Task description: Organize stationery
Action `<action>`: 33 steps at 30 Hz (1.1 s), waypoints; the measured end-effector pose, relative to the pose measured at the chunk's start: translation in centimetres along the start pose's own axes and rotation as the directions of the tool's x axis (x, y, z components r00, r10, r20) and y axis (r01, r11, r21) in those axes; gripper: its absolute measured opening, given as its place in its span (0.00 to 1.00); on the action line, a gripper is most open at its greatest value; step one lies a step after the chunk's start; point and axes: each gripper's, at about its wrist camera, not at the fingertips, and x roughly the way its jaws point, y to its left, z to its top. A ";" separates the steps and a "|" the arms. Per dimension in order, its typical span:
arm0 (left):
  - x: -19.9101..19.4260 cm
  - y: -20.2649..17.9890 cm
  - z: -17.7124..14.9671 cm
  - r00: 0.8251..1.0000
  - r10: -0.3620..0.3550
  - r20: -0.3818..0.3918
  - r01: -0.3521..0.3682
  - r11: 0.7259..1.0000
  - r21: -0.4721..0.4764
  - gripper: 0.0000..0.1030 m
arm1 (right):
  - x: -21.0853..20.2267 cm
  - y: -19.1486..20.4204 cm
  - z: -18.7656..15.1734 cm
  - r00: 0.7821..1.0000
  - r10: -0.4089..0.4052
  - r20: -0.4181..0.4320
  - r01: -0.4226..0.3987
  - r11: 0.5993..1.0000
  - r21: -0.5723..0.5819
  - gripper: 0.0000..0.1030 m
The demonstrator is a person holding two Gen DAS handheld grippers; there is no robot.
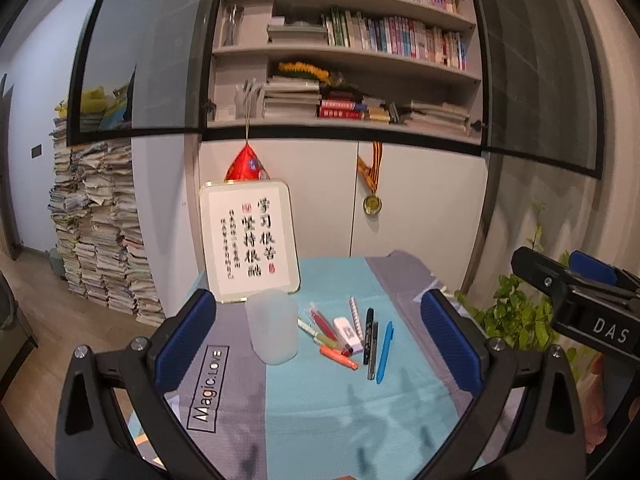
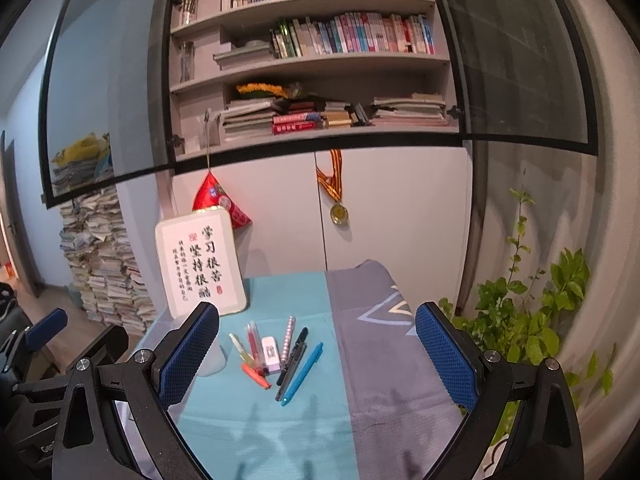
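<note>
Where right fingers (image 2: 188,354) hide cup (image 1: 273,328) (translucent), pens (image 2: 298,360) visible

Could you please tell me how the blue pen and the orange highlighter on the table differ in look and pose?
The blue pen is long and slim; the orange highlighter is shorter and stubbier. The blue pen lies at the right end of the row, pointing roughly away from the camera; the orange highlighter lies crosswise at the near end of the other items, closer to the frosted cup. Both lie flat on the teal cloth, untouched by either gripper.
</note>
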 end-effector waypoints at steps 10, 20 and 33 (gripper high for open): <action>10.2 2.1 -5.4 0.934 -0.117 -0.339 0.079 0.989 -0.124 0.78 | 8.9 -0.9 -3.3 0.970 0.045 -0.240 -0.041 0.999 0.021 0.57; 17.8 0.8 -7.9 0.854 -0.166 -0.493 0.113 0.984 -0.136 0.60 | 20.1 -2.0 -7.7 0.872 0.118 -0.476 -0.079 0.992 0.101 0.44; 23.4 0.9 -9.0 0.788 -0.198 -0.583 0.065 0.968 -0.241 0.51 | 26.6 -2.4 -9.5 0.823 0.132 -0.553 -0.080 0.990 0.117 0.44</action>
